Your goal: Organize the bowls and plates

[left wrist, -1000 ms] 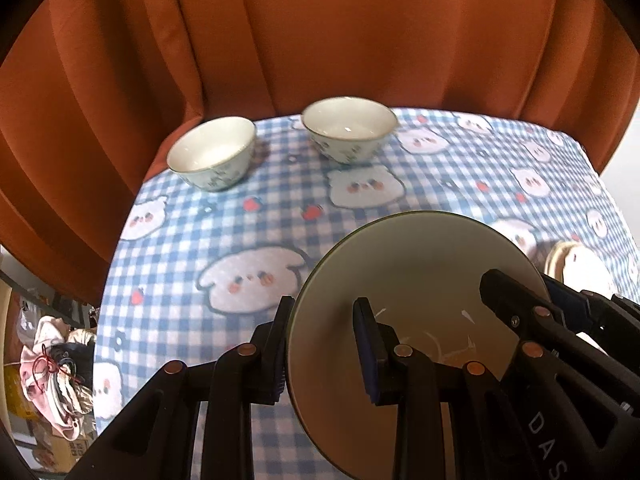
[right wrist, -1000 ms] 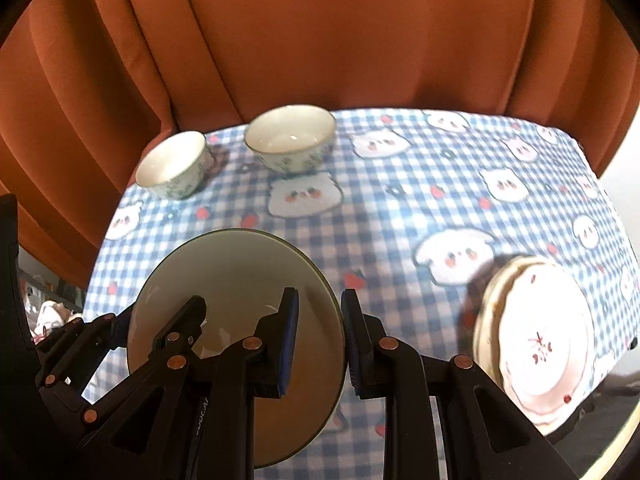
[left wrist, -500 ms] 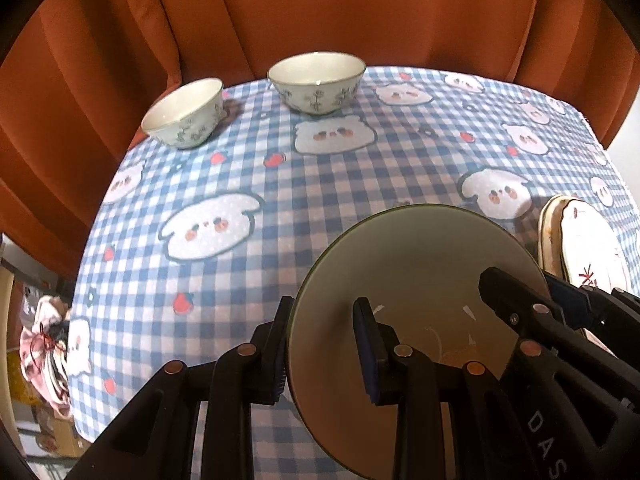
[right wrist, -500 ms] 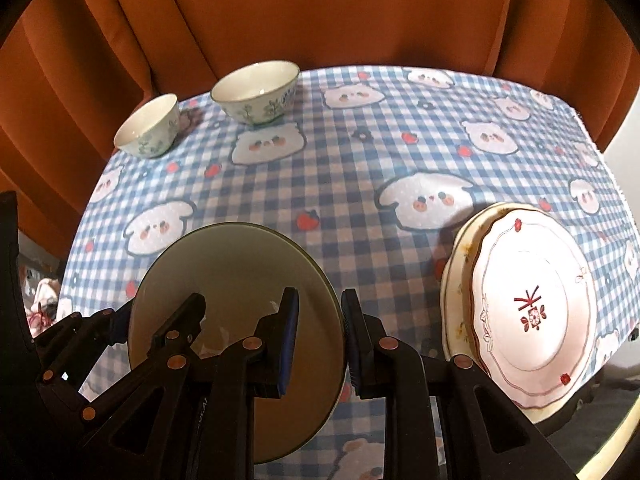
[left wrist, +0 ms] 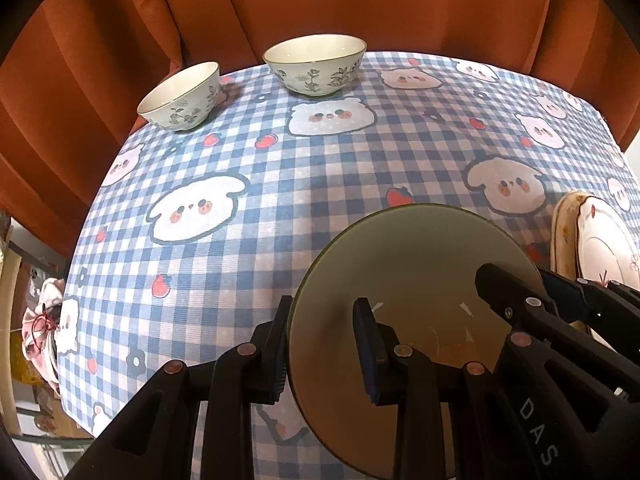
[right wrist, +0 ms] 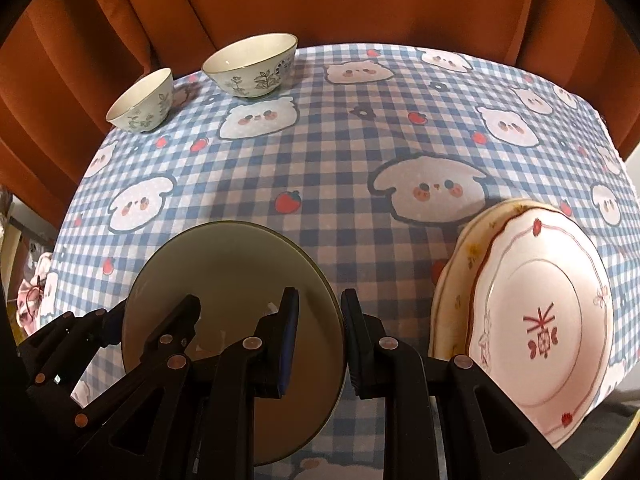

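Note:
Both grippers hold one cream plate with a dark rim [left wrist: 416,264] above the checked tablecloth. My left gripper [left wrist: 322,350] is shut on its left rim. My right gripper [right wrist: 318,338] is shut on its right rim, where the same plate [right wrist: 224,264] shows. A small floral bowl [left wrist: 180,98] and a larger floral bowl [left wrist: 316,66] stand at the far left of the table; they also show in the right wrist view as the small bowl [right wrist: 142,102] and the larger bowl [right wrist: 250,66]. A white plate with red motif [right wrist: 540,320] lies stacked on a cream plate [right wrist: 456,276] at the right.
The blue checked tablecloth [left wrist: 320,168] with bear prints covers the table. An orange curtain [left wrist: 320,0] hangs close behind the far edge. The table's left edge drops off to floor clutter [left wrist: 36,320]. The stacked plates' edge shows in the left wrist view [left wrist: 592,240].
Both grippers, with the cream plate between them, have pulled back and lower toward the near side; the bowls look farther away and the stacked plates have come closer at the right.

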Demonstrator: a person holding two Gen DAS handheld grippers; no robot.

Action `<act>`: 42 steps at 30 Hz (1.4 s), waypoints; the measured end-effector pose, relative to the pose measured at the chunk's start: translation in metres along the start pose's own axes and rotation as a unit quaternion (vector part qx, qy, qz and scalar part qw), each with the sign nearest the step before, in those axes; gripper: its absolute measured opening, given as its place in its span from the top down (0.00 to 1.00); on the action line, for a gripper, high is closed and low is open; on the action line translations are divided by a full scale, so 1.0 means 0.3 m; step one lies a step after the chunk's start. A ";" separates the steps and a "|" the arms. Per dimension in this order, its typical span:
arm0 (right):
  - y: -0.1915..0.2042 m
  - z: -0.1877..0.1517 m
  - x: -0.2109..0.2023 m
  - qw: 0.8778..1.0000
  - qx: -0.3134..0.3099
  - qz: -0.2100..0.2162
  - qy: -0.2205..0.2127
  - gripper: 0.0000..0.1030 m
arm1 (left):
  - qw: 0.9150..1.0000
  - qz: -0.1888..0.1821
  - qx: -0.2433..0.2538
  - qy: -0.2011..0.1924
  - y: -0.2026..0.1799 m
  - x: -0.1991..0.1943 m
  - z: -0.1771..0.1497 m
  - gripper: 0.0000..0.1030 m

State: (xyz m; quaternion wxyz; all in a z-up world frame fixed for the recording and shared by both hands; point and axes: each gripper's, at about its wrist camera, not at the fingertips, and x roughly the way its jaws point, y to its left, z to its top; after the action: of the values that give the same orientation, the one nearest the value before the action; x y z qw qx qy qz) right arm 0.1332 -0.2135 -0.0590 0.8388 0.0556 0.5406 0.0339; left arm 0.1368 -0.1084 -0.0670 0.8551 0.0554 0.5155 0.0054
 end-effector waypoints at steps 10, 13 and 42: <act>-0.009 0.002 0.009 1.000 -0.019 0.017 0.000 0.75 | 1.000 -0.010 -0.008 0.004 -0.008 0.000 -0.009 0.52; -0.007 0.004 0.008 0.999 -0.027 0.020 0.004 0.74 | 1.000 -0.010 -0.016 0.001 -0.002 -0.014 -0.011 0.40; 0.271 0.124 -0.145 0.997 -0.053 -0.002 -0.052 0.23 | 0.997 -0.056 -0.030 -0.038 0.304 -0.149 0.072 0.19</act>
State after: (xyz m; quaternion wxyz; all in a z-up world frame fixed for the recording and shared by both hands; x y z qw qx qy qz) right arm 0.1492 -0.1401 0.0059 0.8677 0.0122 0.4935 0.0579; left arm 0.1393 -0.0228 -0.0085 0.8741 0.0009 0.4848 -0.0295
